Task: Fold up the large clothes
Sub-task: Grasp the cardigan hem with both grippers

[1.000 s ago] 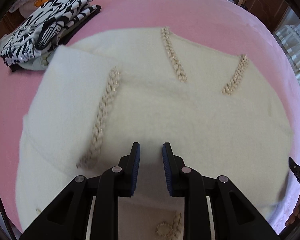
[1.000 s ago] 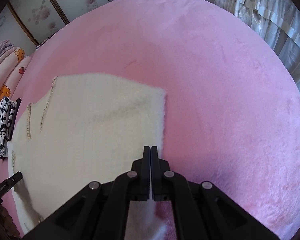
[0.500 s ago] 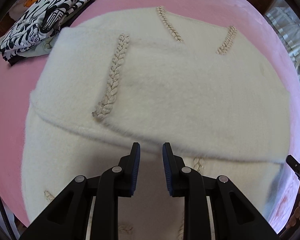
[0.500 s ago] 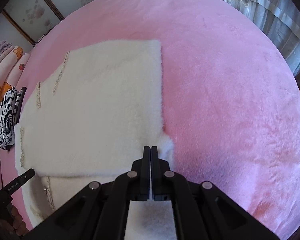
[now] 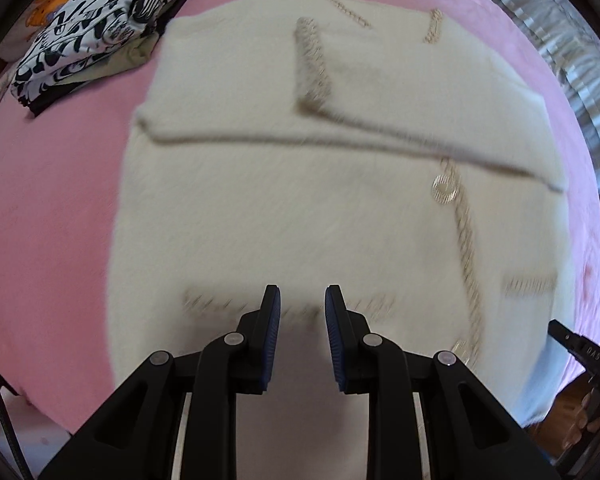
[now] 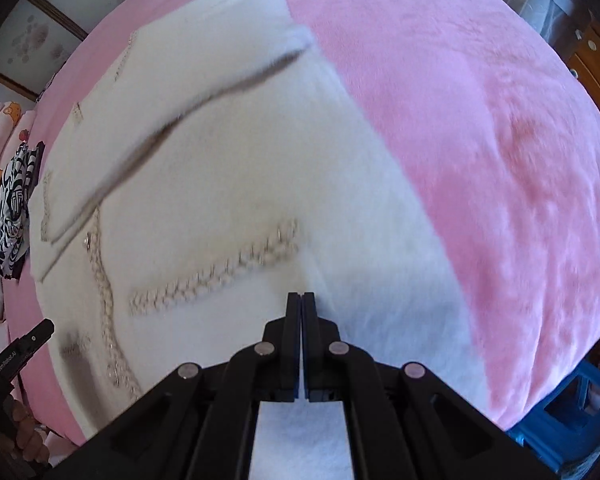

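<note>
A cream fluffy garment [image 5: 300, 208] with braided trim lies on the pink blanket [image 5: 48, 200]. Its far part is folded over onto itself, and the flap's edge [image 5: 340, 132] runs across the upper middle. My left gripper [image 5: 300, 308] hovers over the near part, open by a narrow gap with nothing between the blue pads. In the right wrist view the same garment [image 6: 240, 168] fills the left half. My right gripper [image 6: 302, 300] is shut and empty above it, close to its right edge. Each gripper shows at the margin of the other's view.
A stack of black-and-white patterned clothes [image 5: 100, 28] sits at the far left of the bed. Bare pink blanket [image 6: 480, 140] spreads to the right of the garment. A blue stool [image 6: 572, 412] stands beside the bed's near right corner.
Both grippers have drawn back over the garment toward its near end. The folded flap stayed where it lay and now sits farther ahead. Neither pair of jaws changed.
</note>
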Tool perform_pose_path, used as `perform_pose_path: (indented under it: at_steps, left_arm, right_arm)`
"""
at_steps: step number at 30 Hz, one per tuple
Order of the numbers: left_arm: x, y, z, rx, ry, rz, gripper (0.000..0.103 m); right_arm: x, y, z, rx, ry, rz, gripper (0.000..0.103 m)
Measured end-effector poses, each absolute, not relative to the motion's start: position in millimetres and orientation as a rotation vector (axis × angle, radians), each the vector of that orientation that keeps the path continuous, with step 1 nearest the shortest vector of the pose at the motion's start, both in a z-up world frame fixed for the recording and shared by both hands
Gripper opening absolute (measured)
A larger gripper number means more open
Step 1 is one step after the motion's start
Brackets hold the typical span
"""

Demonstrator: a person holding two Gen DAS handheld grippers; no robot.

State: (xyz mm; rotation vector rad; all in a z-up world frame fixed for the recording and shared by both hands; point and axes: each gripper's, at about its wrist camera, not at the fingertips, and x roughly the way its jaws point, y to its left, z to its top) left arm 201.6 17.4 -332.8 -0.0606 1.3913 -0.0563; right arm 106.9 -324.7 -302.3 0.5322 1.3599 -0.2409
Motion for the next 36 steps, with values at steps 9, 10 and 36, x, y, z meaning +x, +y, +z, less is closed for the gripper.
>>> perform_pose_path:
  at_steps: [9, 10, 36]
  left_arm:
    - [135, 72, -323, -0.035, 1.404, -0.002, 0.021]
    - [130, 81, -325, -0.048, 1.414, 0.005, 0.021]
    - [1, 182, -394, -0.311, 1.644, 0.127, 0.076]
  right_arm:
    - [41, -298, -307, 0.635, 1.429, -0.228, 0.002]
    - [36, -296, -308, 0.641, 1.437, -0.226, 0.002]
    - [-50, -361, -313, 0.804, 1.369, -0.275, 0.049]
